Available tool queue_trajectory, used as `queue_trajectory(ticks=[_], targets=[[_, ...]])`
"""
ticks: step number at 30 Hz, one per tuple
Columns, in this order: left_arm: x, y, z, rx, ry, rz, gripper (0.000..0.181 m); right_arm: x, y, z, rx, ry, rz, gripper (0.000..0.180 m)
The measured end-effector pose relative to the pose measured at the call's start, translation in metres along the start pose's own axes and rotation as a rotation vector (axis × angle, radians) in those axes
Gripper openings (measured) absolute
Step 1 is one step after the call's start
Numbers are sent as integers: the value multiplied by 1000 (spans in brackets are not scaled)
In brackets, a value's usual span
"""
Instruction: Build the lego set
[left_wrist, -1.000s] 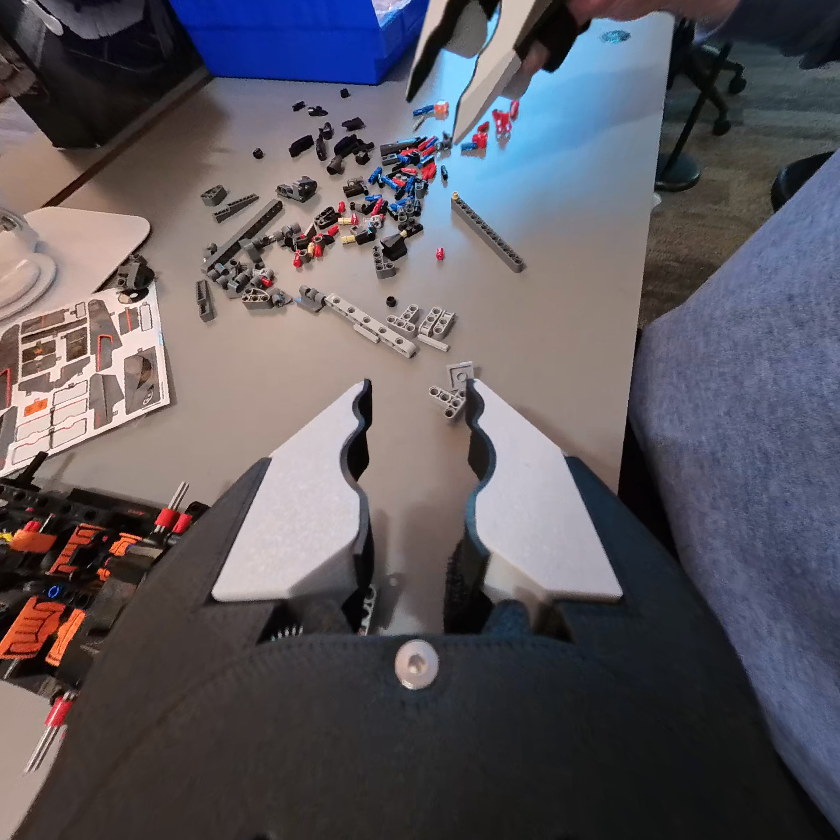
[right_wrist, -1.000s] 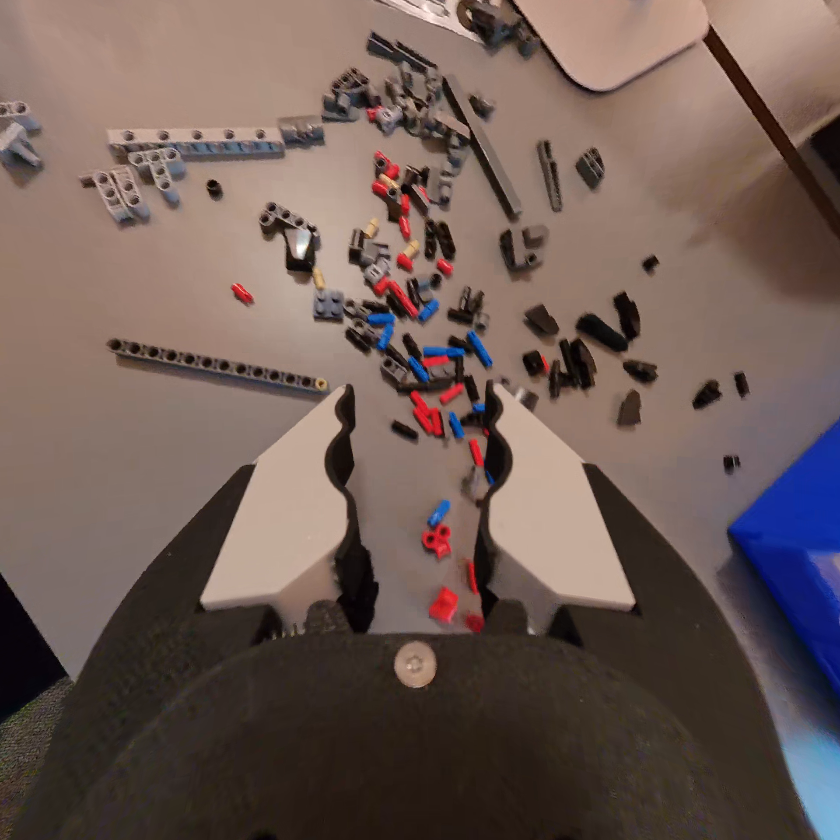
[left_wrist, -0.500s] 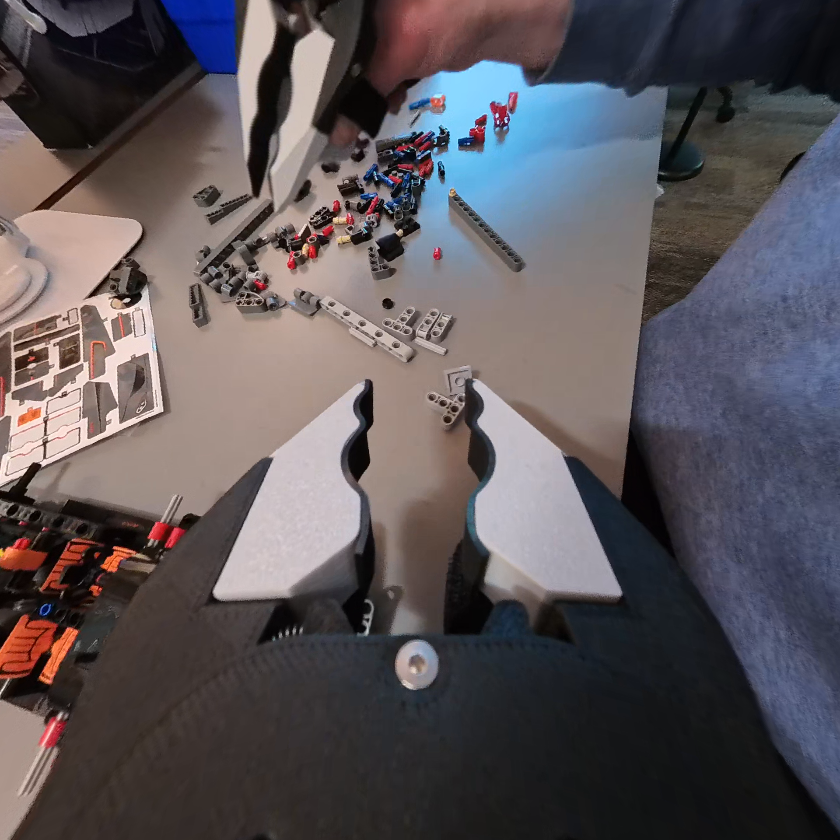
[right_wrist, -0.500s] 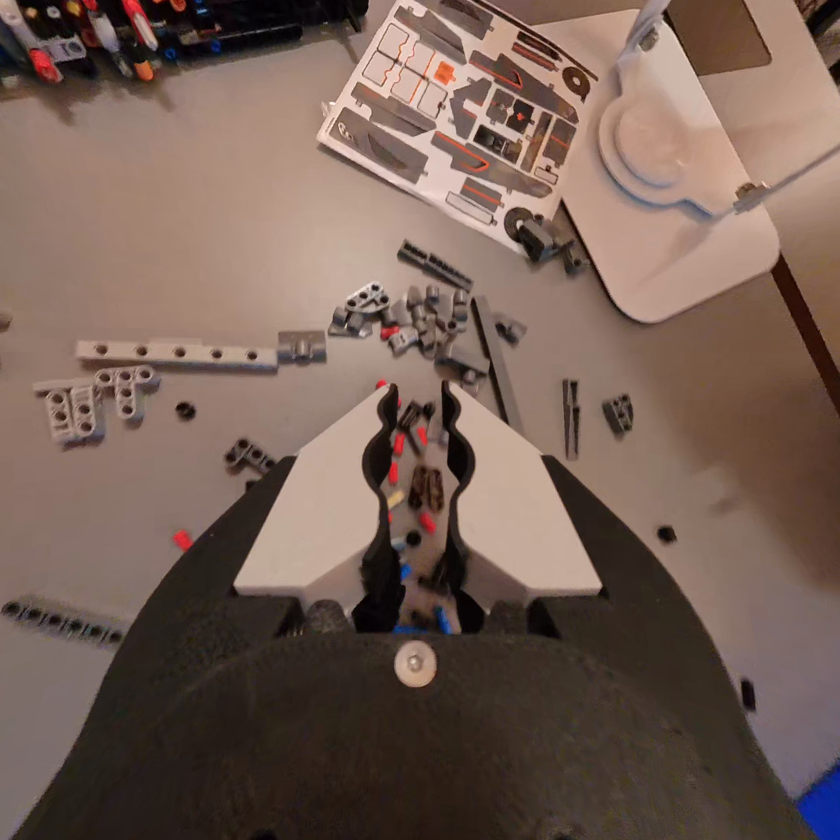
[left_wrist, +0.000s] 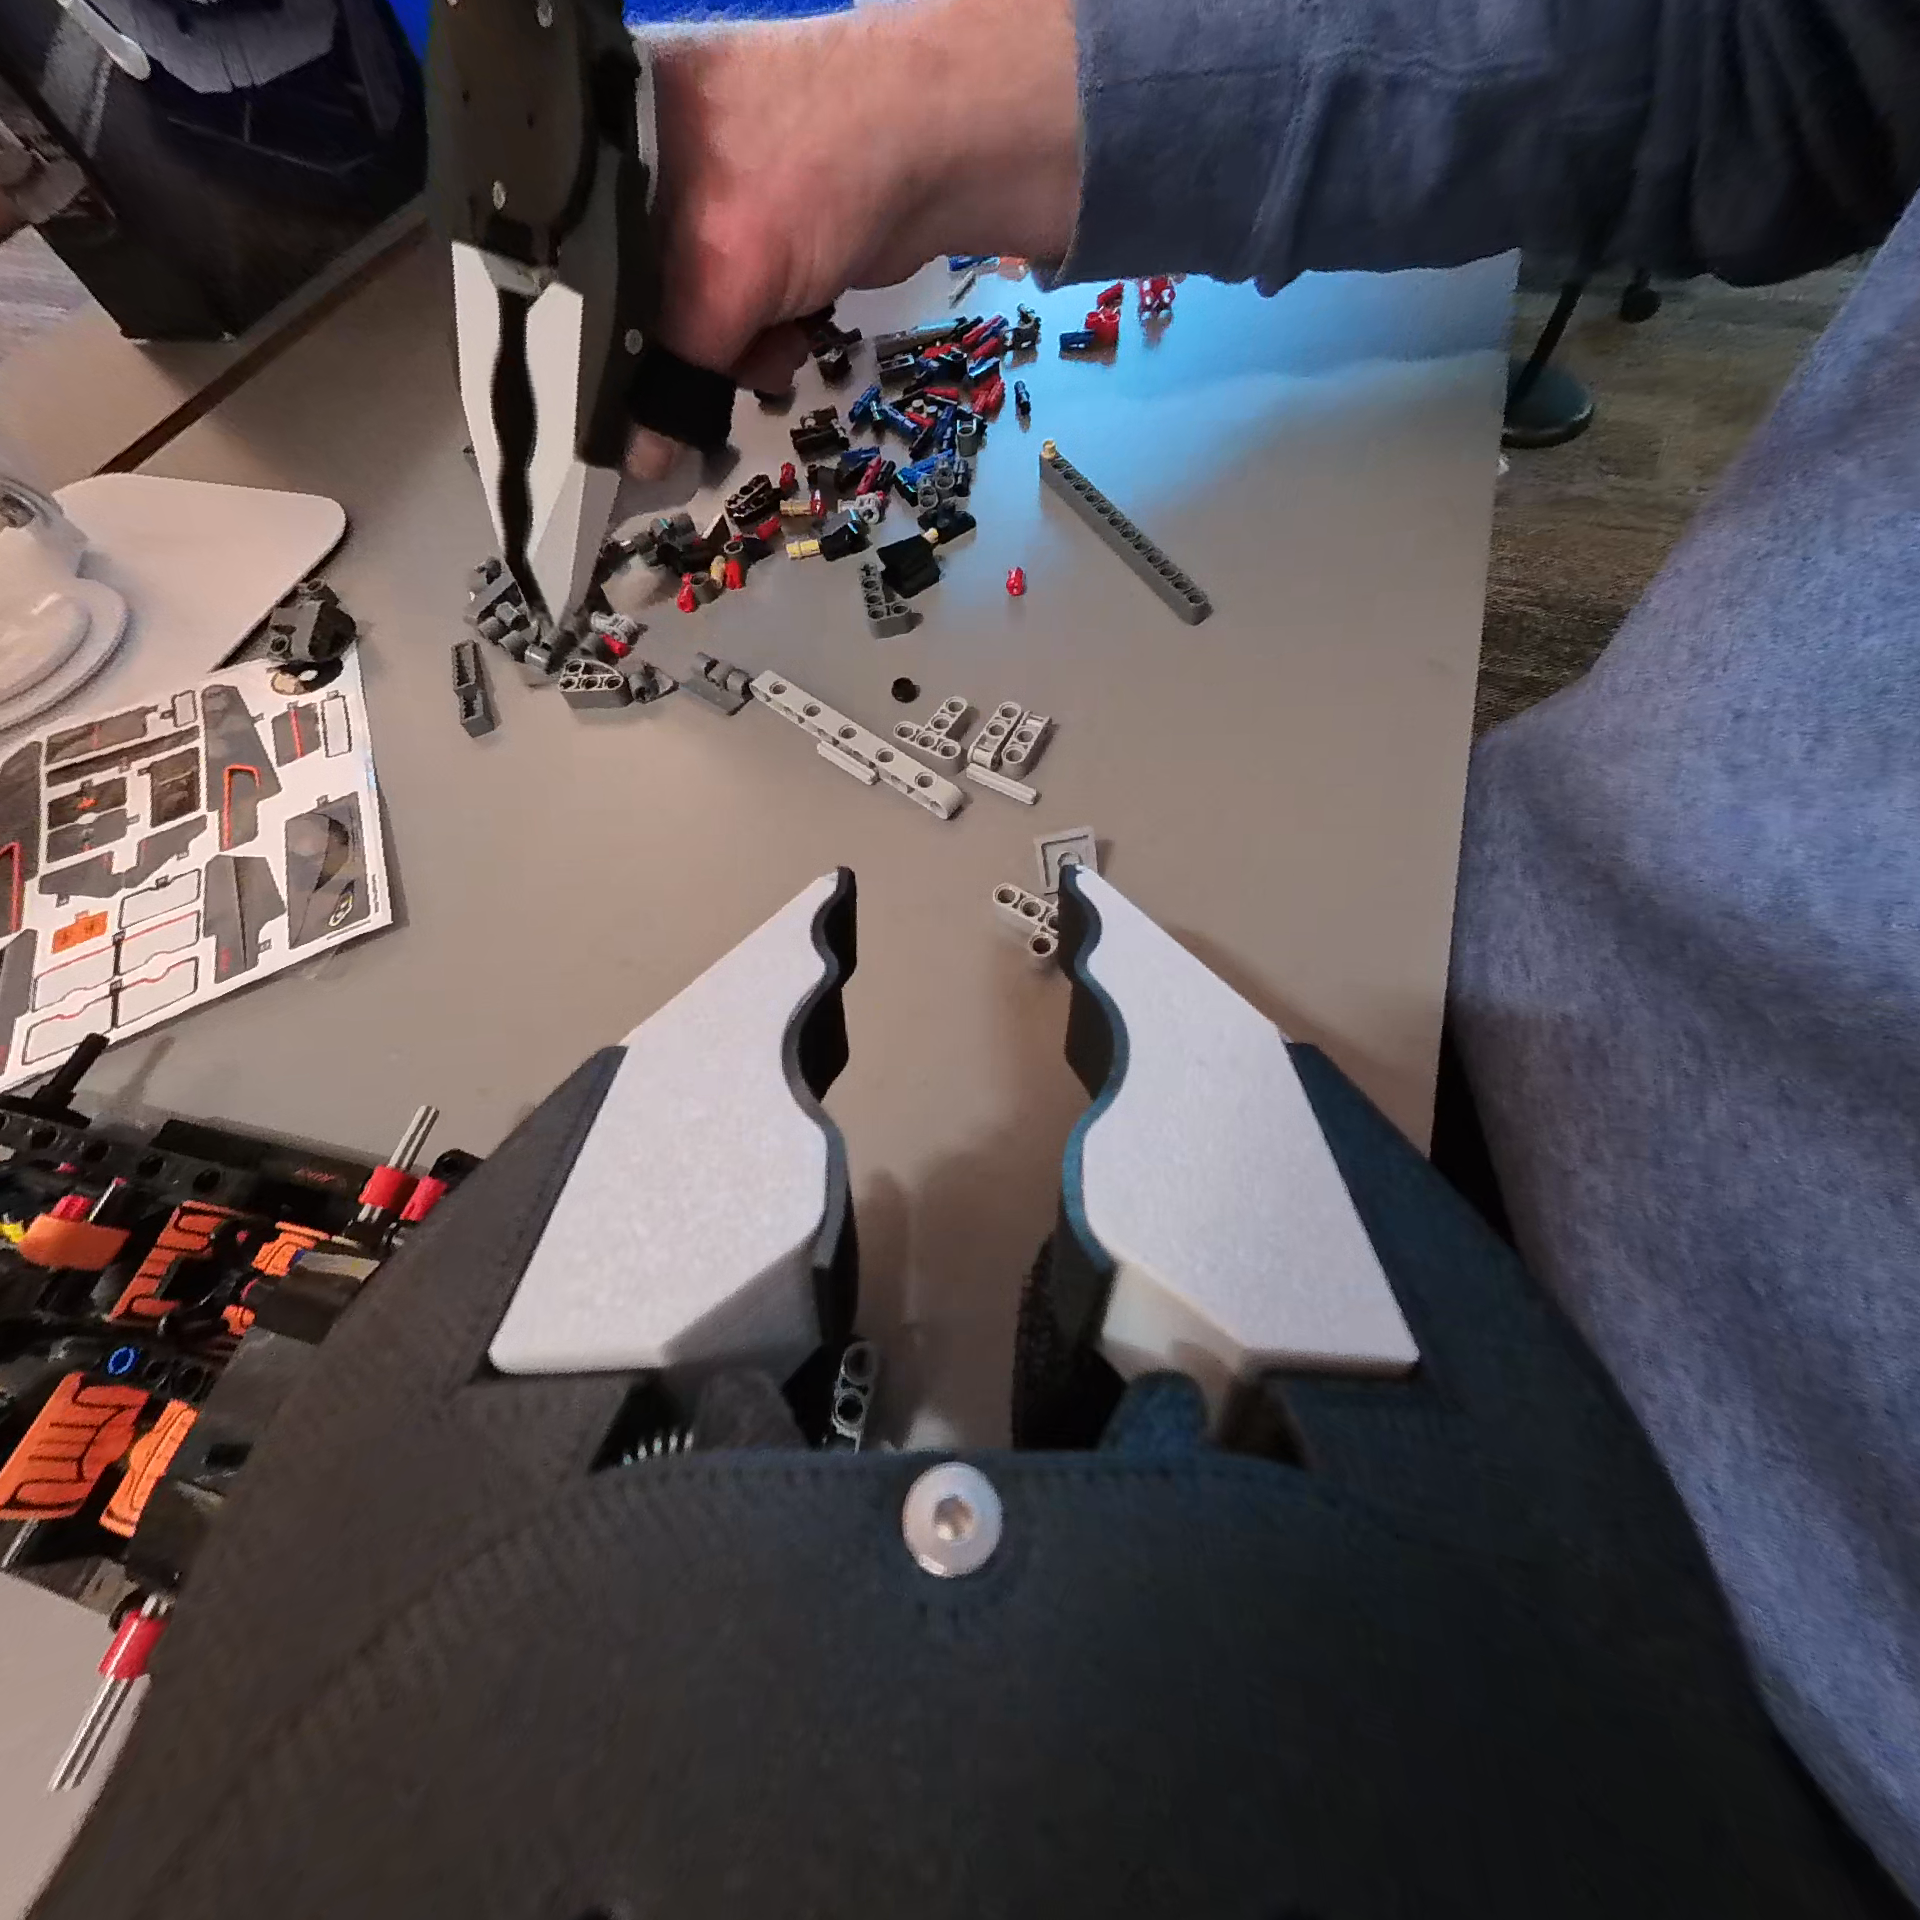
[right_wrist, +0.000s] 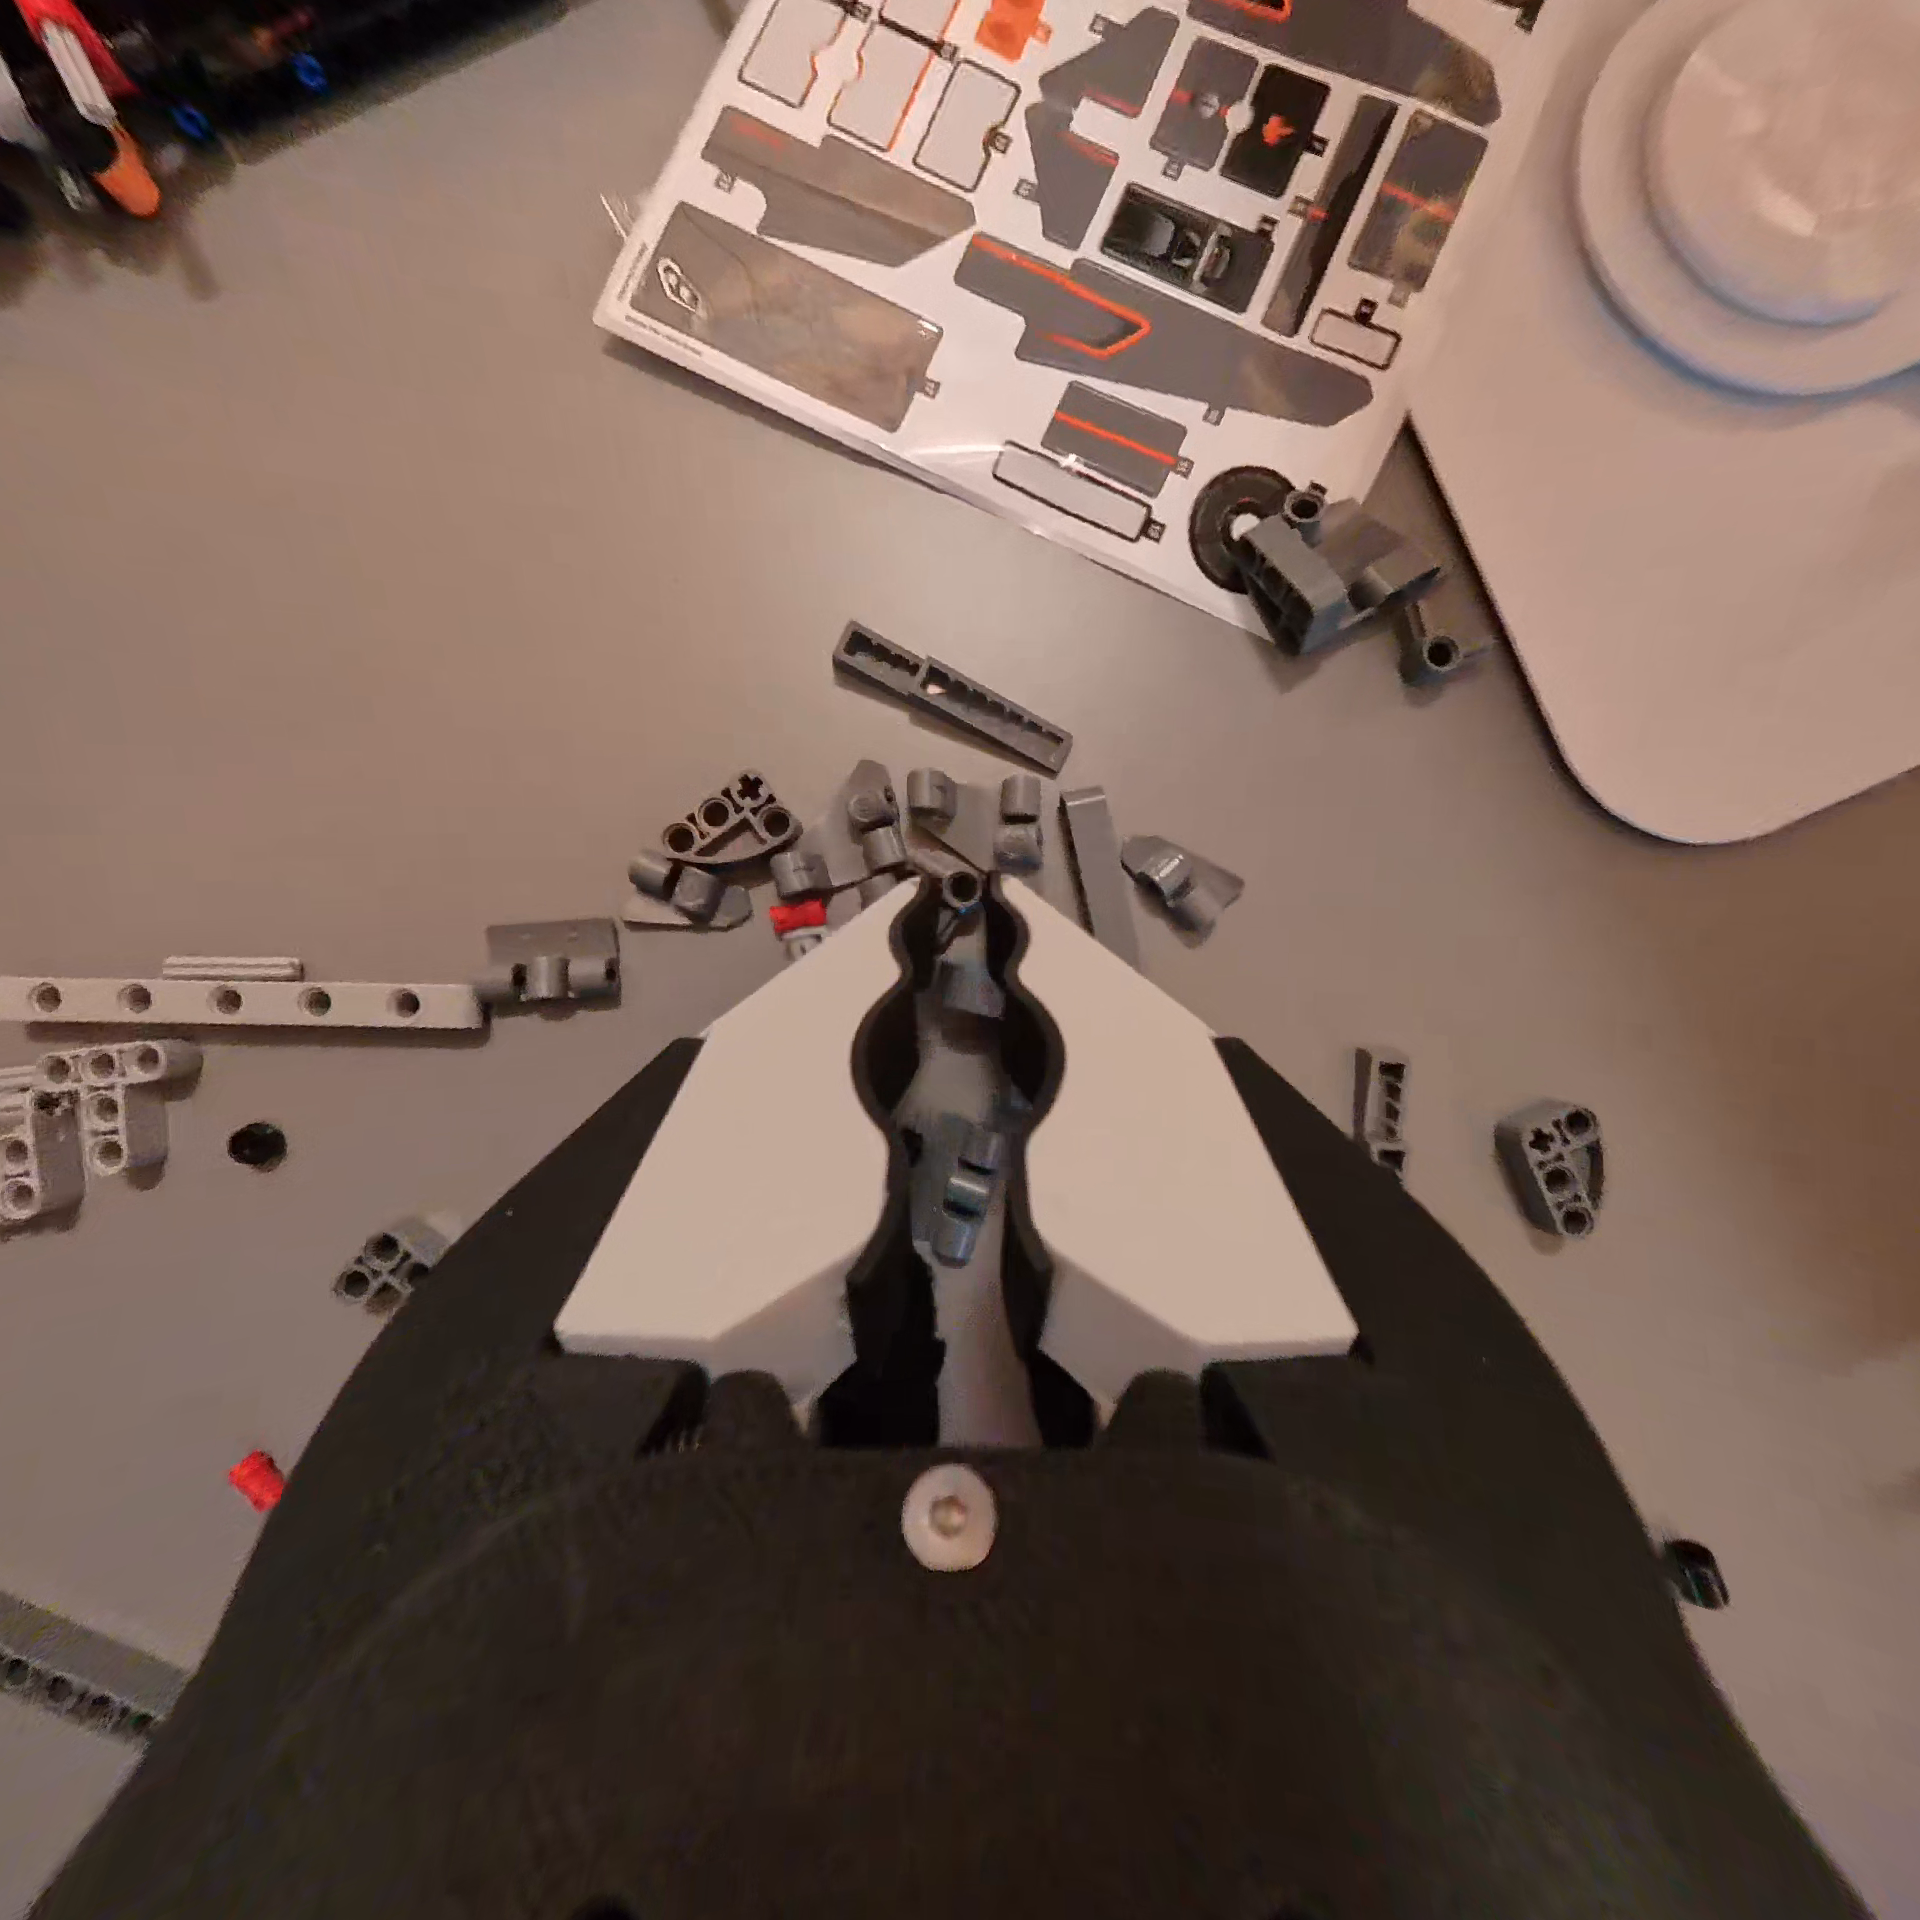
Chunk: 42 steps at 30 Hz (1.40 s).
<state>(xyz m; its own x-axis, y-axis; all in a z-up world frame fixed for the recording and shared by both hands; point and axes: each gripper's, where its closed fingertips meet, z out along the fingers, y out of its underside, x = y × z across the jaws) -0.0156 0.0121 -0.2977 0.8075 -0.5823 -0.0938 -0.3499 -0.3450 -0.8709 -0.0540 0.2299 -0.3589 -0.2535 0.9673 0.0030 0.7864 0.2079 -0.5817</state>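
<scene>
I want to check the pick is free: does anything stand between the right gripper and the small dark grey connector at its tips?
Nothing visible does. The right gripper is nearly shut with the small dark grey connector at its fingertips. Other grey pieces crowd close around it on the table.

Bare table (left_wrist: 623, 914) lies ahead of the left gripper (left_wrist: 956, 883); loose grey pieces (right_wrist: 935, 831) crowd the right gripper (right_wrist: 958, 883).

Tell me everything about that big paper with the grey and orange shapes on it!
The sticker sheet is a glossy white page covered in dark grey, black and pale peel-off shapes, some edged with orange lines. It lies flat on the grey table, apart from the gripper. A grey part with a black wheel rests on one corner, and the white stand base seems to touch that edge. In the left wrist view it lies beside the black-and-orange model.
</scene>
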Motion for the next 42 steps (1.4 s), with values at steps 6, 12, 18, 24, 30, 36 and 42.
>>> queue_trajectory(ticks=[6,12,18,24,30,36,42], targets=[[1,0,1,1,6,-2,37,-30,-9,5,2,-169,26,18],[0,-2,-2,6,-1,0,36,-25,-11,-23,94,-179,92,26],[0,-2,0,10,9,-7,36,-27,20,-48,53,-98,69,20],[2,-2,1,7,13,-3,36,-30,55,-61,24,-23,100,23],[5,-2,6,1,27,-9,35,-45,37,-51,74,2,-15,15],[3,-6,4,2,10,5,35,-50,8,-29,67,-35,-81,15],[1,-4,2,11,13,-4,35,-43,0,-12,33,-47,-81,15]])
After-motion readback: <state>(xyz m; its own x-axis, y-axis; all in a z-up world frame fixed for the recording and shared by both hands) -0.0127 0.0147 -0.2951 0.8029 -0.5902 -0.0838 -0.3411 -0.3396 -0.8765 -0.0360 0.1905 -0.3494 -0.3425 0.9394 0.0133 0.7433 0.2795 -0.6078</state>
